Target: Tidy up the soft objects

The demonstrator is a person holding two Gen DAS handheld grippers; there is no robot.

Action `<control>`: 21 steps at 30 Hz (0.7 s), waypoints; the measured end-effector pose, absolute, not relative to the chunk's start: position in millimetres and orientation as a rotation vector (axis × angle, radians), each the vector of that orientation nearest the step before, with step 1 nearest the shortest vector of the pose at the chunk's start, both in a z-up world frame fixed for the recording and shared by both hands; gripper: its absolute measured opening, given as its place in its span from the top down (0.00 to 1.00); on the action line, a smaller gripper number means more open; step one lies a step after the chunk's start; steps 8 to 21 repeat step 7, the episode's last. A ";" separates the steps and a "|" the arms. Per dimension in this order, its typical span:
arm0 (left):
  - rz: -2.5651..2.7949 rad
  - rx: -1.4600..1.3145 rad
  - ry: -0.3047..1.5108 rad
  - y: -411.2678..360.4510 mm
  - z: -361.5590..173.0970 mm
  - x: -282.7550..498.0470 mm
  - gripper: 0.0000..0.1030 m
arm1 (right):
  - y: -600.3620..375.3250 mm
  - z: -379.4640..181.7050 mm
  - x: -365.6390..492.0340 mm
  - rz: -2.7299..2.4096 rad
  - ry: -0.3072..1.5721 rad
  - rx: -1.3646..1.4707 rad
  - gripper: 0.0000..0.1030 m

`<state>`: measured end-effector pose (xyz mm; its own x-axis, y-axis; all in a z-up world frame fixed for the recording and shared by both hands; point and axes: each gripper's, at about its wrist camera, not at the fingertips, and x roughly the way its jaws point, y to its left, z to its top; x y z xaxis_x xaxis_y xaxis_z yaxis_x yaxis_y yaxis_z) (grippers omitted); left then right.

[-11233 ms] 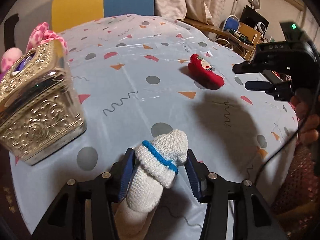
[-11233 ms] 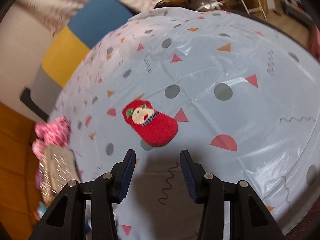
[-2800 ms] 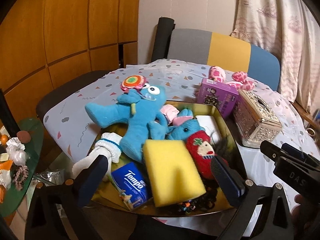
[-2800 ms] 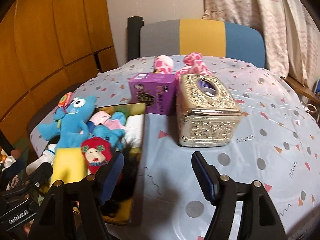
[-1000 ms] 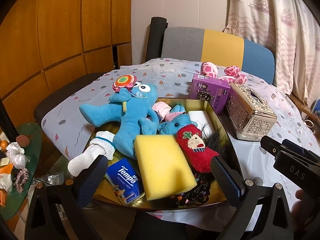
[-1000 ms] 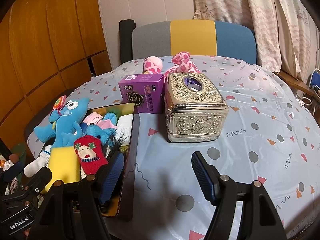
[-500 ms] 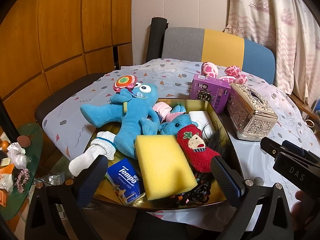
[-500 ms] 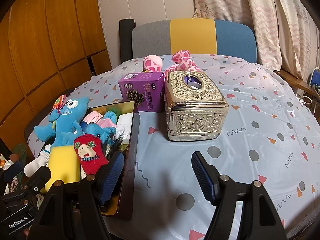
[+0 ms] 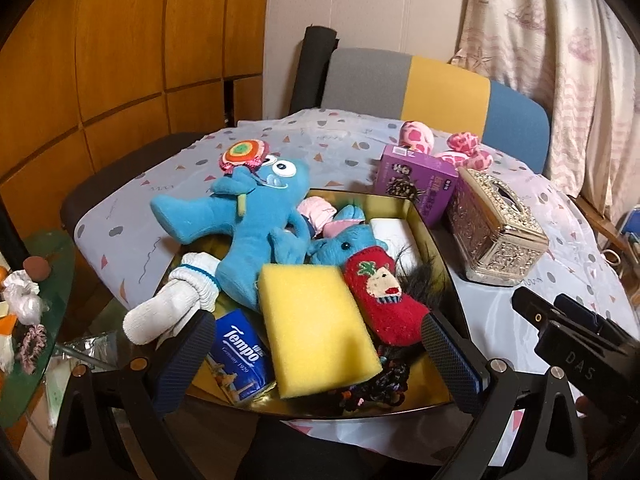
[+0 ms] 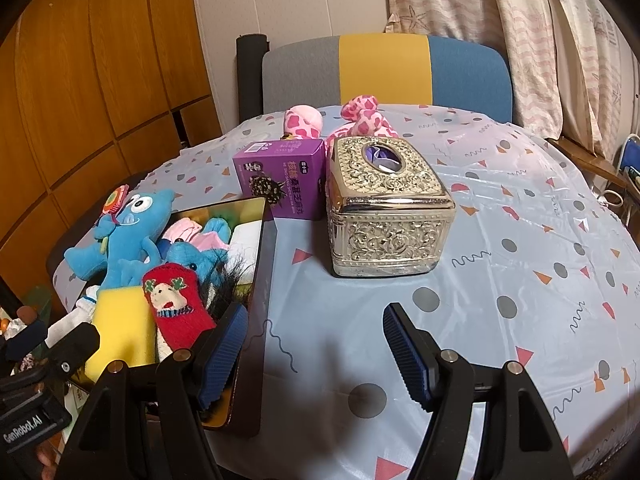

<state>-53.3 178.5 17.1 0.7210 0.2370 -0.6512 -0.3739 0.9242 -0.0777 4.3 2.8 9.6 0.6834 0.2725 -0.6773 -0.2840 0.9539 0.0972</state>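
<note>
sock (image 9: 170, 304): white, blue band; hung over left rim of tray, toe outside
tray (image 9: 416, 216): gold, at left table edge; soft items piled inside
plush (image 9: 248, 220): big blue toy with lollipop, laid across tray's back left, leg over rim
Tempo pack (image 9: 240, 354): blue, at tray front, beside sponge
sponge (image 9: 314, 320): yellow, laid on top at tray front
red sock (image 9: 382, 298): face patch up, just right of sponge, touching it
left gripper (image 9: 316, 356): fingers spread wide, nothing grasped; held over tray's near edge
purple box (image 10: 284, 184): upright behind tray, touching tissue box
tissue box (image 10: 384, 208): ornate metal, on table right of tray
pink plush (image 10: 360, 118): behind both boxes
right gripper (image 10: 316, 344): fingers parted, nothing between; held over bare tablecloth (image 10: 520, 240) right of tray
</note>
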 end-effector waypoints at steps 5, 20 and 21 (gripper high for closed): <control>0.340 -0.194 0.676 176.2 13.5 -55.4 0.02 | 0.3 8.2 6.2 0.305 0.763 -0.013 0.31; 0.349 -0.180 0.676 175.3 13.8 -55.3 0.00 | -1.3 7.6 8.3 0.302 0.766 -0.012 0.31; 0.349 -0.180 0.676 175.3 13.8 -55.3 0.00 | -1.3 7.6 8.3 0.302 0.766 -0.012 0.31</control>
